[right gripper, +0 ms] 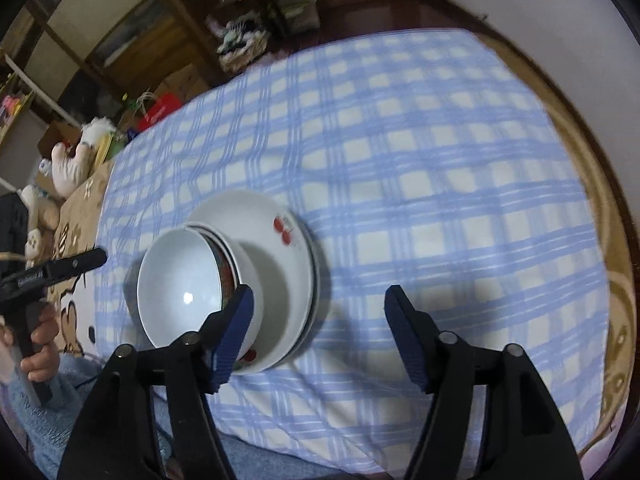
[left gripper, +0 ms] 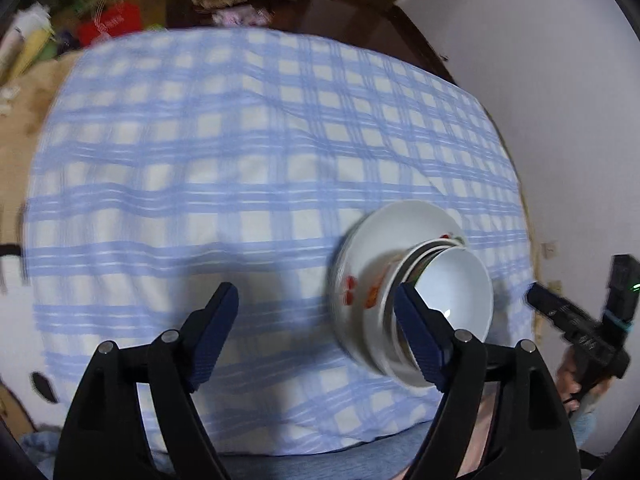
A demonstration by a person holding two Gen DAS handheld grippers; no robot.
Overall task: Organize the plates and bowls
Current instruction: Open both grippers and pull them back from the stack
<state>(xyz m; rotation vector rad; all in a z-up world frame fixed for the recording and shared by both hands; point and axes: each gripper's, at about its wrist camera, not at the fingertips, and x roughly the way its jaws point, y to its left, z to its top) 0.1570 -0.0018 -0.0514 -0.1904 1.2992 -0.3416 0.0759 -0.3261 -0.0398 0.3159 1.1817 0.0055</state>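
Note:
On the blue-and-white checked cloth (left gripper: 200, 160) stands one stack: white plates (left gripper: 372, 240) with red cherry marks, and nested white bowls (left gripper: 456, 288) on top. My left gripper (left gripper: 316, 292) is open above the cloth, just left of the stack; its right finger overlaps the bowls' rim in the picture, and only cloth shows between the fingers. In the right wrist view the plates (right gripper: 288, 264) and top bowl (right gripper: 180, 280) lie left of my right gripper (right gripper: 320, 294), which is open with nothing in it. Each gripper shows at the edge of the other's view, the right one (left gripper: 534, 294) and the left one (right gripper: 100, 257).
A cartoon-print blanket (right gripper: 76, 312) lies under the cloth at the near left. Soft toys (right gripper: 76, 160) and a red bag (left gripper: 110, 24) sit beyond the far left corner. A wooden shelf (right gripper: 180, 12) stands behind. A white wall (left gripper: 540, 60) borders the right side.

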